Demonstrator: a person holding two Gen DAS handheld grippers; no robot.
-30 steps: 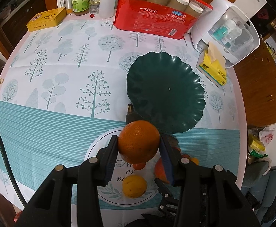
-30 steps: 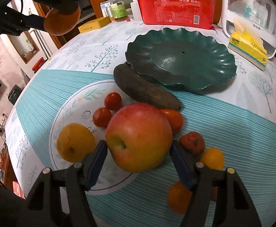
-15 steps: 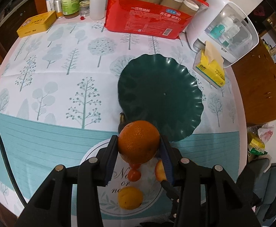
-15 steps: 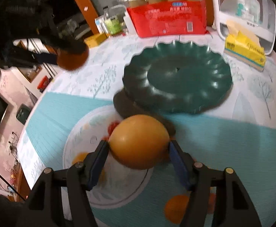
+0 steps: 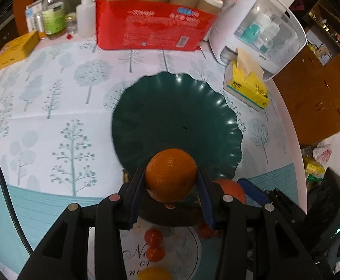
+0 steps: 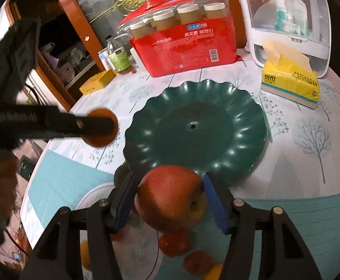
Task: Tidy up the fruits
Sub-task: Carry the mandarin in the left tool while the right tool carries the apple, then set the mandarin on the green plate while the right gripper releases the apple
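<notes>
My left gripper [image 5: 171, 184] is shut on an orange [image 5: 171, 175] and holds it in the air over the near rim of the dark green scalloped plate [image 5: 170, 116]. My right gripper [image 6: 170, 198] is shut on a red apple [image 6: 170, 198], lifted just before the plate's near edge [image 6: 193, 128]. The right wrist view shows the left gripper with the orange [image 6: 102, 130] left of the plate. Small tomatoes [image 5: 153, 236] and a yellow fruit [image 5: 153, 275] lie on the table below. The apple [image 5: 230, 187] also shows in the left wrist view.
A red pack of paper cups [image 5: 155, 28], a white appliance [image 5: 258, 28] and a yellow tissue pack [image 5: 247, 86] stand behind the plate. Bottles [image 5: 53, 16] and a yellow box [image 5: 15, 49] are at the back left. More small fruits [image 6: 173, 242] lie under the apple.
Both grippers have moved forward toward the green plate with their fruit. The apple has been lifted off the table, and the orange now hangs over the plate's near rim.
</notes>
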